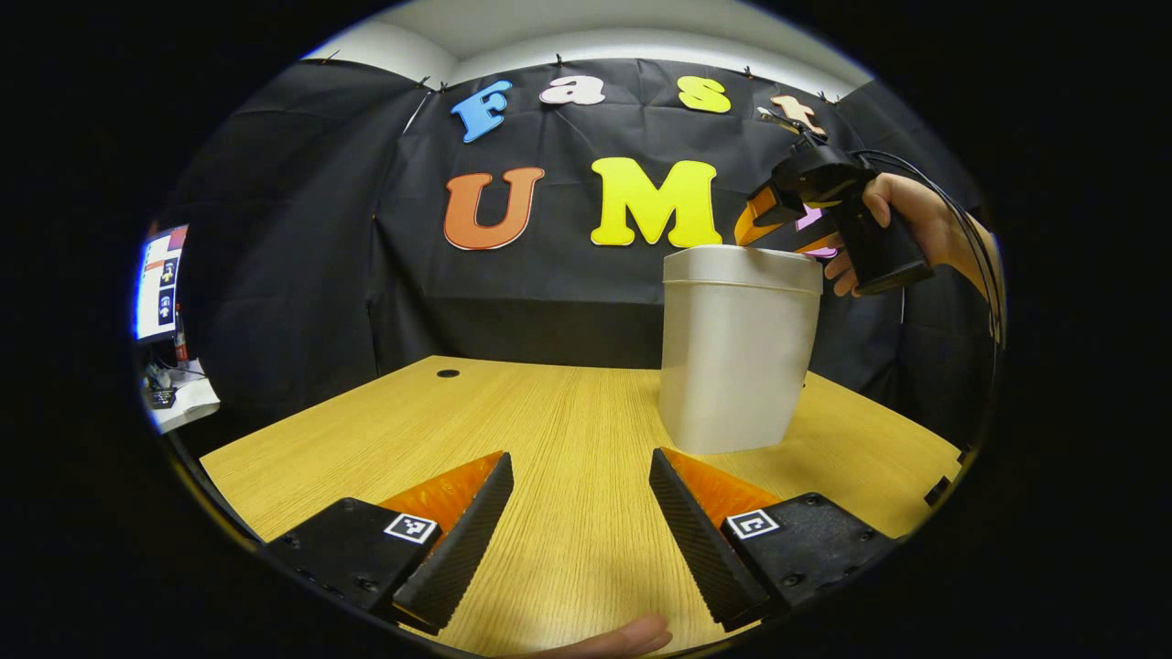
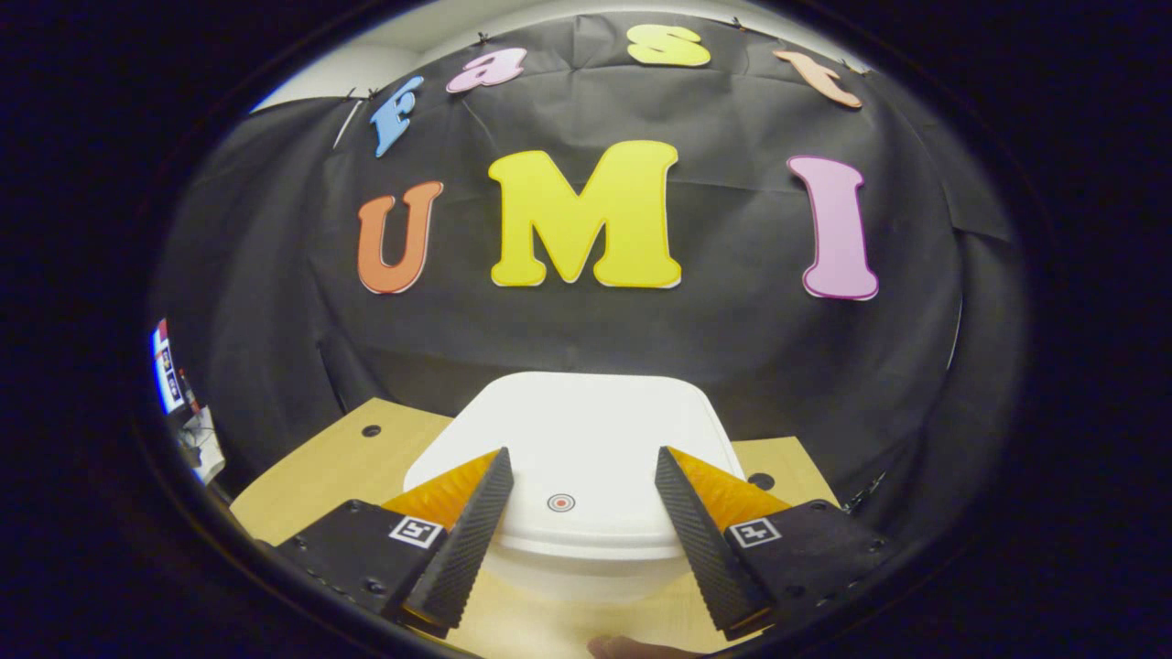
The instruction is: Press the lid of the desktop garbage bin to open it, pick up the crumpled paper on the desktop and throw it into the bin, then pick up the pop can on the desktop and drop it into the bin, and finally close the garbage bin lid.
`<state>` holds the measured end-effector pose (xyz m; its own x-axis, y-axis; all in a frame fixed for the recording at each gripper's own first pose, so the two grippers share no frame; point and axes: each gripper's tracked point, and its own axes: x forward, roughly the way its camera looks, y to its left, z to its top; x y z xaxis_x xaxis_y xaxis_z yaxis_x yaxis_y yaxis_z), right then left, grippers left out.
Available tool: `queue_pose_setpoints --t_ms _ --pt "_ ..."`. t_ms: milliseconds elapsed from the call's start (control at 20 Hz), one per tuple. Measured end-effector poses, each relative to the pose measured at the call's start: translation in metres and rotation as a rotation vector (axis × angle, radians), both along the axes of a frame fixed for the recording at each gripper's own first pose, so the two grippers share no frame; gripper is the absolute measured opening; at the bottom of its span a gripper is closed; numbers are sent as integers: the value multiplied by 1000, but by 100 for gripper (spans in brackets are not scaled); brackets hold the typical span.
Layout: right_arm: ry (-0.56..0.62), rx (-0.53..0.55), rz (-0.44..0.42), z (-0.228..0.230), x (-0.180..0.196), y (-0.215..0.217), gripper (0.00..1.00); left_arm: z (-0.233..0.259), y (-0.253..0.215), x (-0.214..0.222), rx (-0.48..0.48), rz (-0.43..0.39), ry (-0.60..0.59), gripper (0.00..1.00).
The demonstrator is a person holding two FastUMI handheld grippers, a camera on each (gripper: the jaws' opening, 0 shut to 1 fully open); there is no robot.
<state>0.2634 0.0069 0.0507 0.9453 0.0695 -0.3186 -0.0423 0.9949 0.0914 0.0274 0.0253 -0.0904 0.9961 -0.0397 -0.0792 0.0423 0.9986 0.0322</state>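
Wooden desk [image 1: 568,412] carries the white garbage bin [image 1: 737,357] at its right rear, lid [image 2: 586,430] down. Right gripper [image 2: 579,513] hovers above the lid, fingers apart, astride the red dot [image 2: 560,502]. Left gripper [image 1: 581,513] low over bare desk, fingers spread.

Booth: black cloth wall [image 1: 302,229], creased, clipped along top; pale ceiling [image 1: 641,37] above. Light wood-grain table [image 1: 549,430] with round cable holes. Lit screen [image 1: 157,284] at far left.
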Motion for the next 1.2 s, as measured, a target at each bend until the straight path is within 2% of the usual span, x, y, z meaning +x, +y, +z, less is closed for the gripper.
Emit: queue_pose_setpoints --t_ms 250,400,750,850,1050,1200 --pt "-61 21 -25 3 3 2 98 -2 -10 -1 18 -20 4 98" --pt "-138 26 -23 5 2 2 98 -4 -6 0 17 -17 5 98" --pt "-316 42 -39 6 -32 0 96 -8 -2 0 2 -7 1 98" --pt "-360 29 -61 2 -47 -4 96 -2 0 -5 3 3 -22 98" --pt "-321 75 -46 -16 -95 -6 94 8 2 -9 15 6 -79 98" --pt "-387 50 -66 -17 -136 -20 93 7 3 -12 13 13 -84 98"
